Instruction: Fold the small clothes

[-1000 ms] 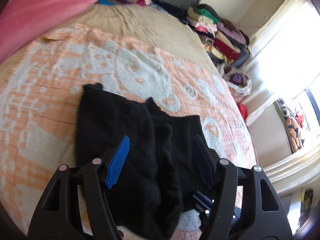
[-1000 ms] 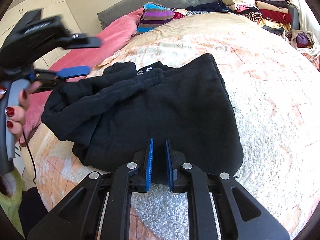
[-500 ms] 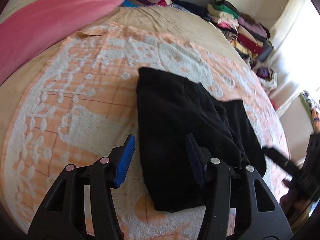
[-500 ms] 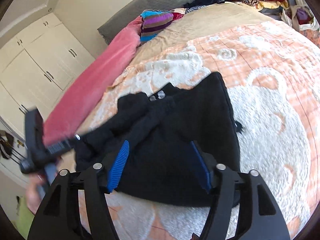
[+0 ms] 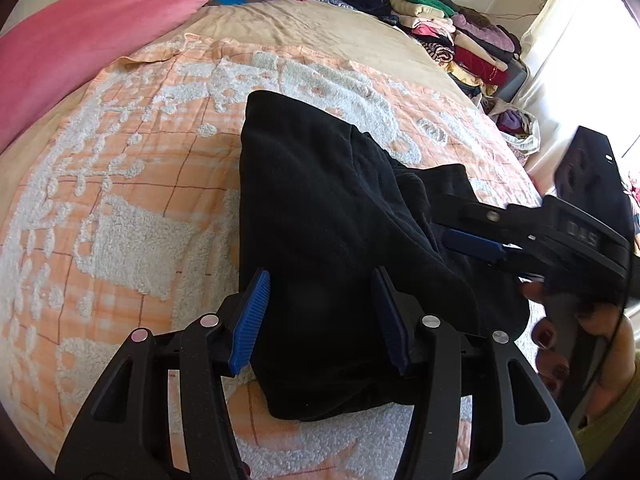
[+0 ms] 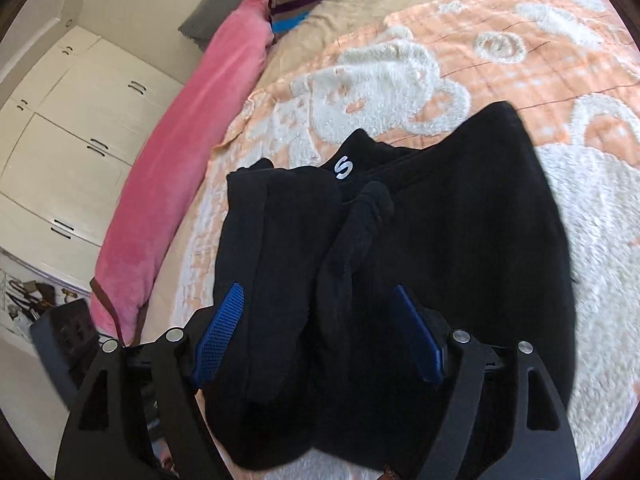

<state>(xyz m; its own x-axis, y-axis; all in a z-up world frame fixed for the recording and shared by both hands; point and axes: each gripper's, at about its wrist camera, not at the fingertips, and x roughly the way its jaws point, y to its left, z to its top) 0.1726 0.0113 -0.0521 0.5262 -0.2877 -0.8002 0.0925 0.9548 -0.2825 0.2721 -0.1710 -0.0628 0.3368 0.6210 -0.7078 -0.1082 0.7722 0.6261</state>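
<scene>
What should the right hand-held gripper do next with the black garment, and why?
Probably ease down and close on the bunched sleeve. The right hand-held gripper has just been opening and now straddles that ridge of the black garment without pinching it, while the sleeve lies rumpled across the body. The left hand-held gripper is open over the near edge, holding nothing.

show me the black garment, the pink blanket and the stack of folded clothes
black garment (image 5: 320,216), left wrist view, on its flat middle
pink blanket (image 5: 88,36), left wrist view, on its broad top side
stack of folded clothes (image 5: 460,40), left wrist view, on the middle of the stack
</scene>
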